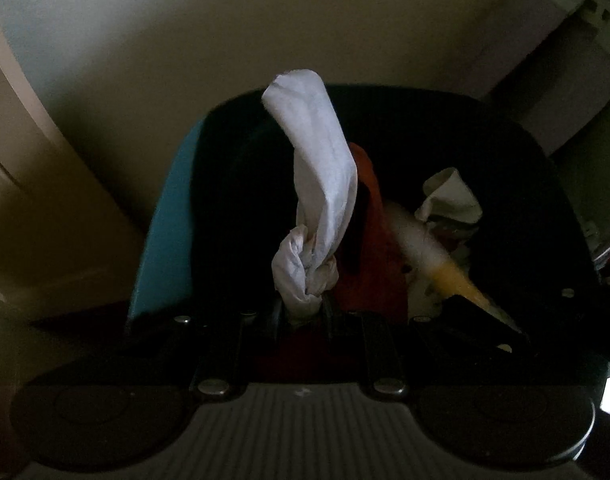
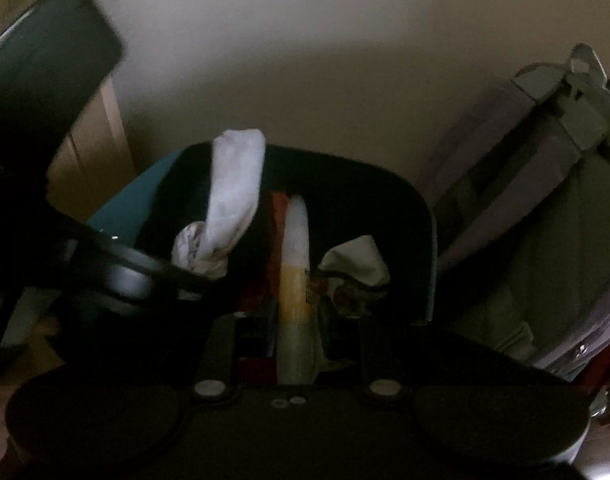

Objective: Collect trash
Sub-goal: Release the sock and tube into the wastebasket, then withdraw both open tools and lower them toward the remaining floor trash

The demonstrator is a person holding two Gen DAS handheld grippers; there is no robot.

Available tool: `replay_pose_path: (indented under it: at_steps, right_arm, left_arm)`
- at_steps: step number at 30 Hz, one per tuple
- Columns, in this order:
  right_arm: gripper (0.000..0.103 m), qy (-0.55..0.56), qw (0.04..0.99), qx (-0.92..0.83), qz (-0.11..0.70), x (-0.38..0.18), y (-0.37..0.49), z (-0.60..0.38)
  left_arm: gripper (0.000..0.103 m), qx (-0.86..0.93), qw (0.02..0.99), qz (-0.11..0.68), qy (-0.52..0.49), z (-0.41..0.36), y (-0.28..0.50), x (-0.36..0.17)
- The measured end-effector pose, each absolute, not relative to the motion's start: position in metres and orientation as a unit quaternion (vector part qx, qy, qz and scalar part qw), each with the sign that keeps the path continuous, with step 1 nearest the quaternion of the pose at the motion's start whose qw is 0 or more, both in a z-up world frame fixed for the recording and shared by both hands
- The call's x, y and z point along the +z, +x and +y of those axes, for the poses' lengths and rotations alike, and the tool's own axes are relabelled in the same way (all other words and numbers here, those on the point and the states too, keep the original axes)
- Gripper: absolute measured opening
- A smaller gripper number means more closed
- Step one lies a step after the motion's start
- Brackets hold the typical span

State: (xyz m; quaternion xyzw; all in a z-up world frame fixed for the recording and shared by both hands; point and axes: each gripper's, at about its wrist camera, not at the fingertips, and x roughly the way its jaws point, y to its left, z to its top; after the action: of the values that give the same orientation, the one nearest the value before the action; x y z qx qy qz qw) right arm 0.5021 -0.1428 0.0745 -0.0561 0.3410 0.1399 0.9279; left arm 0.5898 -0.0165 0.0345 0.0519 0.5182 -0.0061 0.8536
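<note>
Left wrist view: dim indoor light. The left gripper (image 1: pixel 305 308) fills the lower part of the frame, and its jaws are closed on the knotted end of a white twisted tissue (image 1: pixel 321 196). The tissue rises from the jaws at lower centre and curves up to the upper middle of the frame. Behind it sits a teal trash bin (image 1: pixel 165 216) with a dark liner, taking up the centre of the frame. Inside the bin, just right of the tissue, is a red piece of trash (image 1: pixel 369 216). Further right lies a crumpled pale paper (image 1: pixel 451 196). A white and yellow tube-like wrapper (image 1: pixel 437 256) enters from the lower right, slanting toward the bin's middle. A pale wall fills the top. A grey bag (image 1: pixel 557 60) stands in the upper right corner.

Right wrist view: the right gripper (image 2: pixel 295 320) occupies the lower centre, its jaws clamped on the white and yellow wrapper (image 2: pixel 295 264), which points straight up the frame over the bin's opening (image 2: pixel 345 176). The left gripper (image 2: pixel 153 276) reaches in from the left edge, holding the white tissue (image 2: pixel 233 192) above the bin's left side. The crumpled paper (image 2: pixel 357 260) lies in the bin, right of the wrapper. The grey bag (image 2: pixel 545 208) leans along the right side of the frame.
</note>
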Motion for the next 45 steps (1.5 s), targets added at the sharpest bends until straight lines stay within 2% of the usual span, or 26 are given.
replay_pose_path:
  at_steps: [3,6,7,11,15,18,19,26,33,36,38,40,44,45]
  right_arm:
    - [0.018,-0.067,0.925,0.138,0.348,0.073,0.501,-0.138]
    - [0.022,-0.076,0.925,0.139,0.345,0.073,0.499,-0.135]
    - [0.027,-0.079,0.926,0.140,0.341,0.074,0.497,-0.134]
    - [0.027,-0.091,0.927,0.146,0.332,0.077,0.497,-0.132]
    - [0.034,-0.081,0.930,0.148,0.326,0.086,0.490,-0.137]
    - [0.040,-0.075,0.934,0.147,0.317,0.097,0.487,-0.142]
    - [0.041,-0.071,0.935,0.148,0.314,0.101,0.483,-0.144]
    - [0.044,-0.050,0.940,0.156,0.301,0.127,0.448,-0.160]
    - [0.052,-0.034,0.943,0.173,0.281,0.153,0.388,-0.175]
    - [0.054,-0.034,0.945,0.176,0.273,0.161,0.360,-0.179]
    - [0.056,-0.031,0.946,0.177,0.269,0.165,0.343,-0.180]
    - [0.063,-0.026,0.947,0.180,0.264,0.168,0.323,-0.181]
    - [0.066,-0.018,0.947,0.192,0.259,0.170,0.288,-0.182]
    - [0.070,-0.018,0.946,0.194,0.257,0.170,0.280,-0.182]
  left_arm:
    - [0.020,-0.007,0.848,0.529,0.041,-0.015,0.593,0.028]
    - [0.020,-0.008,0.849,0.527,0.038,-0.013,0.593,0.027]
    - [0.022,-0.008,0.848,0.528,0.036,-0.011,0.594,0.027]
    - [0.025,-0.009,0.851,0.524,0.038,-0.015,0.597,0.030]
    - [0.037,-0.011,0.857,0.514,0.035,-0.020,0.589,0.043]
    - [0.059,-0.008,0.868,0.495,0.038,-0.020,0.578,0.058]
    - [0.063,-0.008,0.872,0.487,0.038,-0.020,0.573,0.065]
    - [0.063,-0.013,0.884,0.467,0.023,-0.017,0.535,0.104]
    - [0.064,-0.022,0.901,0.432,0.028,-0.014,0.466,0.147]
    - [0.076,-0.024,0.907,0.419,0.025,-0.010,0.436,0.161]
    - [0.077,-0.028,0.912,0.410,0.021,-0.006,0.413,0.170]
    - [0.077,-0.032,0.913,0.406,0.021,-0.004,0.392,0.174]
    - [0.077,-0.034,0.917,0.398,0.022,-0.003,0.351,0.181]
    - [0.079,-0.033,0.917,0.397,0.021,-0.002,0.342,0.180]
